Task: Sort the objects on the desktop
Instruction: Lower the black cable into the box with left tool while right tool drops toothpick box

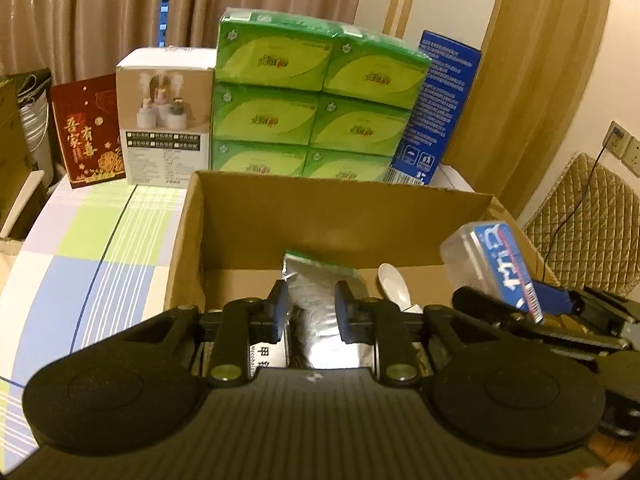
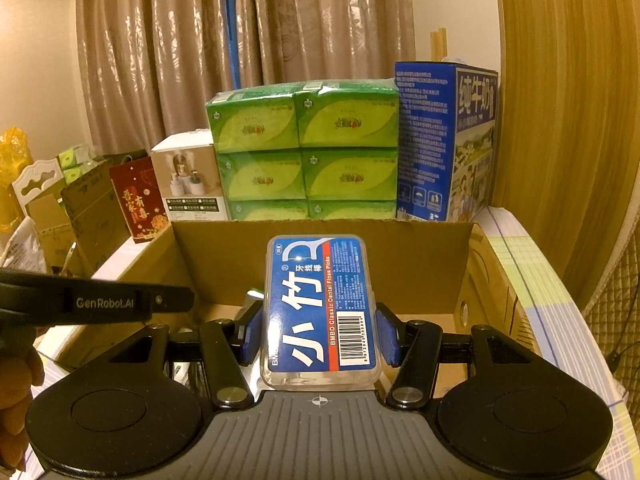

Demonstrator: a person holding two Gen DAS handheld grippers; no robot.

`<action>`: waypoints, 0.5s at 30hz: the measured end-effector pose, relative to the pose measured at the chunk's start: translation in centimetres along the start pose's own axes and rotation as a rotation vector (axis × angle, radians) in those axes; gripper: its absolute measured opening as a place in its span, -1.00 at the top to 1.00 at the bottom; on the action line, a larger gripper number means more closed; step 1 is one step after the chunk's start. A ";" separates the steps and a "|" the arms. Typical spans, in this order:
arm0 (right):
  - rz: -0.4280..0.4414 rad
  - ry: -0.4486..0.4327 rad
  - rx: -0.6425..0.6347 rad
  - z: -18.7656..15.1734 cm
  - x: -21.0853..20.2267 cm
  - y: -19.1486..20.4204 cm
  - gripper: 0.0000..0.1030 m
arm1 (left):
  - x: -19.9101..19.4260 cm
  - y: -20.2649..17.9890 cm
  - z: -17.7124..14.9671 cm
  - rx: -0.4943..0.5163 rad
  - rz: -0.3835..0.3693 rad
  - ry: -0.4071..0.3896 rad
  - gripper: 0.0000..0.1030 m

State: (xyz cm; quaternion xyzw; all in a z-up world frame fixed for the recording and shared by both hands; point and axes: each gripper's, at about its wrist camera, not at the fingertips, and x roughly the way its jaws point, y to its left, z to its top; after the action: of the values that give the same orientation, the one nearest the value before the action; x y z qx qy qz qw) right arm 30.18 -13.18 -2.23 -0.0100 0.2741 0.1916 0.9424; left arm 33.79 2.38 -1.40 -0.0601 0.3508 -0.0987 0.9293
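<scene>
Clear plastic floss-pick case [image 2: 320, 308], blue label up, clamped between the blue pads [image 2: 387, 334] of the right gripper [image 2: 318, 330], held over the open cardboard box [image 2: 420, 256]. Left gripper [image 1: 311, 312] is parted, nothing between its fingers, hovering above a silver foil pouch [image 1: 316, 292] that lies on the box floor. White spoon [image 1: 394, 282] just beside the pouch. Behind the box: green tissue packs [image 2: 302, 152], stacked; blue carton [image 2: 440, 140] to their right; white box [image 1: 168, 116] and red box [image 1: 90, 130] to their left. Checked tablecloth [image 1: 100, 240] underneath.

open-topped cardboard box [image 2: 320, 256], tissue packs [image 2: 304, 152] behind; pouch [image 1: 316, 288] inside
</scene>
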 end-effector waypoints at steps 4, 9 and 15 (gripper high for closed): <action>-0.001 -0.005 0.010 0.1 0.1 -0.2 -0.03 | -0.1 0.3 -0.2 0.003 0.010 0.004 0.63; -0.001 -0.008 0.028 0.2 0.4 -0.3 -0.04 | -0.3 0.2 -0.3 0.015 0.010 0.003 0.58; 0.007 -0.043 0.088 0.1 0.8 -1.8 -0.54 | -0.4 0.0 -0.6 0.027 0.002 0.006 0.36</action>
State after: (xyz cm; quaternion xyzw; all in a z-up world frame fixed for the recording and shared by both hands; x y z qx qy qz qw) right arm 31.51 -14.60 -2.76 0.0365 0.2619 0.1830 0.9469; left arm 33.11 2.47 -1.57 -0.0471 0.3525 -0.1029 0.9290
